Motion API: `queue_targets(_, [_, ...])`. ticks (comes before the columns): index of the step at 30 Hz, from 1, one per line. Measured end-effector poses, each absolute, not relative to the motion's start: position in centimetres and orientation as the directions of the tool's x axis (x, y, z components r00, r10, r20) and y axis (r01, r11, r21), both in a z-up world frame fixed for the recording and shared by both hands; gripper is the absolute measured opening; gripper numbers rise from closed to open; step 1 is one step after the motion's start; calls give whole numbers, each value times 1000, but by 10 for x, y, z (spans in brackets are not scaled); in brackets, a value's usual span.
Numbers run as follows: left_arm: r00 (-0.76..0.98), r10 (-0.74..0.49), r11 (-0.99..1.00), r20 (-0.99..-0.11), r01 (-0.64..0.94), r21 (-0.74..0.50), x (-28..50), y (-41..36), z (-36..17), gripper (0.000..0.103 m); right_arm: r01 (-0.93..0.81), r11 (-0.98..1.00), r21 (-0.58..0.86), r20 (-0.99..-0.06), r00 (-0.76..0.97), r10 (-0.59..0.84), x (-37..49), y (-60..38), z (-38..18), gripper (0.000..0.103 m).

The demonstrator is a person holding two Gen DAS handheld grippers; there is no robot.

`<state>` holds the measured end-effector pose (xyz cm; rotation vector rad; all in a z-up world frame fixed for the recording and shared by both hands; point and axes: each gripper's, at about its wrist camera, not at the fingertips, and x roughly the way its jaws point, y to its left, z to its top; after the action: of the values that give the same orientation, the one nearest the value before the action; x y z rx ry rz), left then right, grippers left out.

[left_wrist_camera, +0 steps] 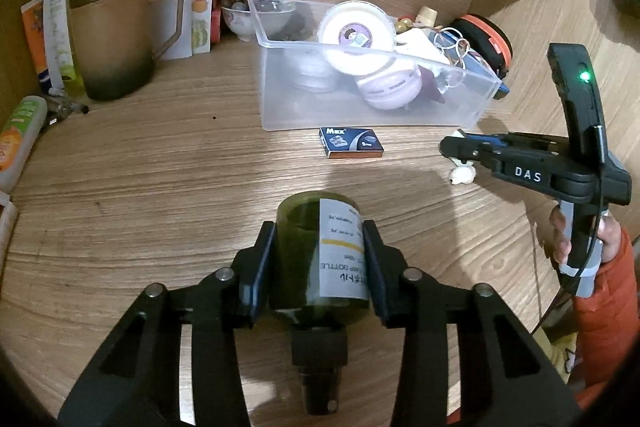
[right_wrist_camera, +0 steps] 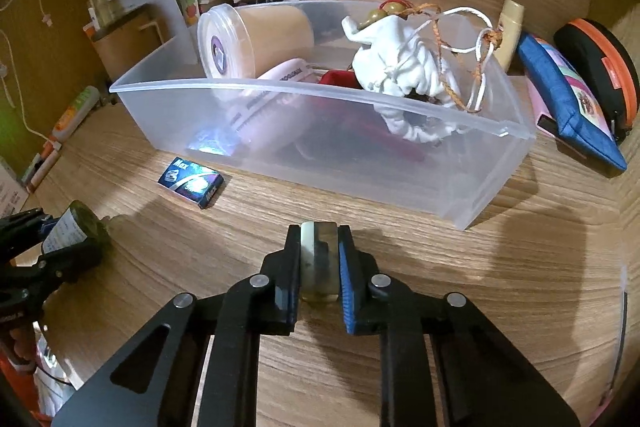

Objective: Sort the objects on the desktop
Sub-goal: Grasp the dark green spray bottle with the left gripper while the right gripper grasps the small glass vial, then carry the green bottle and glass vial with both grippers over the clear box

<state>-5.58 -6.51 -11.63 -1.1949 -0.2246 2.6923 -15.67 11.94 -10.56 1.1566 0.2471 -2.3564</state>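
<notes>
A dark green bottle (left_wrist_camera: 300, 251) with a white label lies on its side on the wooden desk, black cap toward the camera. My left gripper (left_wrist_camera: 319, 227) is shut on it, one pad on each side of its body. From the right wrist view the same bottle (right_wrist_camera: 80, 227) shows at the left edge. My right gripper (right_wrist_camera: 319, 231) is shut on a small cream-white object (right_wrist_camera: 316, 259) low over the desk. In the left wrist view that right gripper (left_wrist_camera: 450, 147) sits at the right, just in front of the clear plastic bin (left_wrist_camera: 360, 107).
The clear bin (right_wrist_camera: 360, 163) holds round tubs, a white cloth bundle and cords. A blue Max staple box (left_wrist_camera: 351, 143) lies before it. A brown mug (left_wrist_camera: 112, 39), papers and tubes crowd the back left. A blue pouch (right_wrist_camera: 568, 99) and a black-orange case (right_wrist_camera: 600, 67) lie right of the bin.
</notes>
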Motion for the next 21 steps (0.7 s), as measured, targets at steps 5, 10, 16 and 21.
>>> queue_targets(5, [-666, 224, -971, -712, -92, -220, -56, -66, -115, 41, 513, -855, 76, -763, -522, -381, -151, 126, -97, 15])
queue_targets(10, [-696, 218, -971, -684, -87, -221, -57, -66, -100, 41, 522, -847, 99, -730, -540, -418, -143, 135, -85, 15])
queue_targets(16, [-739, 206, -973, -641, -88, -211, -58, -62, -76, 41, 524, -847, 86, -703, -570, -425, -139, 140, -73, 15])
queue_targets(21, [-759, 210, -973, -617, -98, -211, -59, -57, -62, 41, 527, -845, 90, -681, -586, -438, -137, 146, -65, 15])
